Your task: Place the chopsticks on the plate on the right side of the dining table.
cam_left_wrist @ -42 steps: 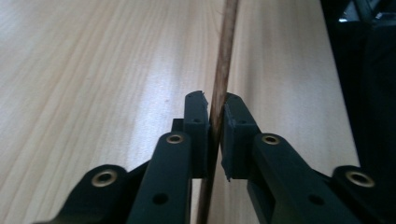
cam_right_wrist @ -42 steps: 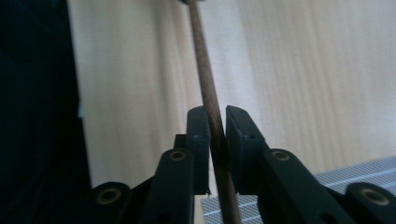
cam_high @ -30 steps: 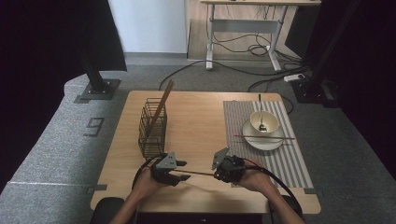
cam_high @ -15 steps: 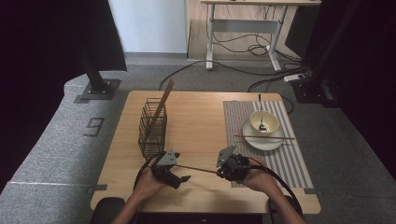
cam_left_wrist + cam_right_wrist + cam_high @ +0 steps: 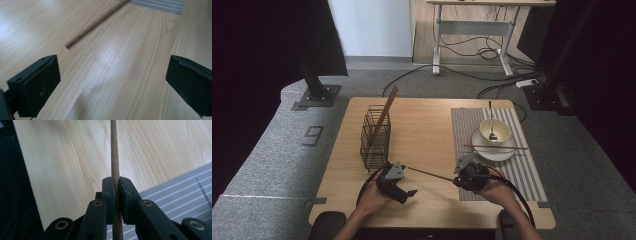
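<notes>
My right gripper [image 5: 460,176] clamps the chopstick [image 5: 115,157] near its end, so it lies low over the table [image 5: 427,135] (tip toward the rack [image 5: 375,139]). Left gripper [image 5: 408,192] gapes empty, ready to help.

The left claw [image 5: 411,192] let go of the chopstick [image 5: 432,174] it had shared with the right claw [image 5: 457,181] and drew back toward the near edge of the tabletop [image 5: 432,125], jaws wide apart. The right claw, clamped on the chopstick, shifted slightly away from the wire basket [image 5: 375,137].
</notes>
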`<move>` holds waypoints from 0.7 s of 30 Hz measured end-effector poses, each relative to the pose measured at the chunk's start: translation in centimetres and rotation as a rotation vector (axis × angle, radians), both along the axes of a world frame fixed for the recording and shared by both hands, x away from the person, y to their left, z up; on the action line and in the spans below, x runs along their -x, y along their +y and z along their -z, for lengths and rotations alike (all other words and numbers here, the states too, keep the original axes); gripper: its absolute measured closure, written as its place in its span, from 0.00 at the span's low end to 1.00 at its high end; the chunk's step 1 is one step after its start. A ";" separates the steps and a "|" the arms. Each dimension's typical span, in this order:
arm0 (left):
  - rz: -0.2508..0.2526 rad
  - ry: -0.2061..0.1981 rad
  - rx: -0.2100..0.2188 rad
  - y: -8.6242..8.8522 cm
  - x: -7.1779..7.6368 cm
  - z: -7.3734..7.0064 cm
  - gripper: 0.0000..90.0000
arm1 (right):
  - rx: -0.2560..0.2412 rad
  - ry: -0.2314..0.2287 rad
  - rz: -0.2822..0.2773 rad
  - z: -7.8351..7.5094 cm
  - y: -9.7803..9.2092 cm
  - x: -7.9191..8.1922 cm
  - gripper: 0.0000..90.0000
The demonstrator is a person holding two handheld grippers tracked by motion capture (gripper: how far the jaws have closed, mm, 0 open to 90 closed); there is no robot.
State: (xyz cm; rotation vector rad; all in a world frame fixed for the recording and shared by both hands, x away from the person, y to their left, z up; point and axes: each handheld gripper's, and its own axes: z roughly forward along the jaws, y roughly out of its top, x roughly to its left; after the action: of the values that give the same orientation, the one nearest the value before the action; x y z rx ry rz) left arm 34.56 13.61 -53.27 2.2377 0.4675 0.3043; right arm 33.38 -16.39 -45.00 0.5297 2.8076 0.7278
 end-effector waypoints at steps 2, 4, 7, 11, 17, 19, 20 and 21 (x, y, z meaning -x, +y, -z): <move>0.006 0.003 -0.008 -0.1 0.0 0.1 0.00 | -0.005 0.002 0.016 0.1 -0.4 -0.1 0.91; 0.010 0.006 -0.014 -0.2 0.1 0.2 0.00 | -0.010 -0.001 0.031 0.2 -0.8 -0.3 0.91; 0.018 0.009 -0.026 -0.3 0.1 0.3 0.00 | -0.019 -0.009 0.057 0.3 -1.5 -0.6 0.91; 0.027 0.015 -0.048 -0.6 0.1 0.6 0.00 | -0.037 -0.019 0.106 0.6 -2.8 -1.1 0.91; 0.035 0.034 -0.096 -1.0 0.0 1.3 0.00 | -0.059 -0.027 0.184 0.9 -4.7 -1.8 0.91; 0.029 0.040 -0.104 -1.1 0.0 1.5 0.00 | -0.067 -0.030 0.203 1.0 -5.3 -1.9 0.91; 0.028 0.045 -0.110 -1.1 -0.1 1.6 0.00 | -0.069 -0.031 0.210 1.0 -5.5 -2.0 0.91; 0.027 0.044 -0.114 -1.1 -0.1 1.7 0.00 | -0.071 -0.033 0.222 1.0 -5.8 -2.1 0.91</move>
State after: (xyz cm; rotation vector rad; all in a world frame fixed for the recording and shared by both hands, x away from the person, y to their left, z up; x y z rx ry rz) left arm 34.65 12.47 -54.94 2.3640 0.4530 0.2738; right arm 35.48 -22.20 -46.00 0.8177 2.6441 0.7830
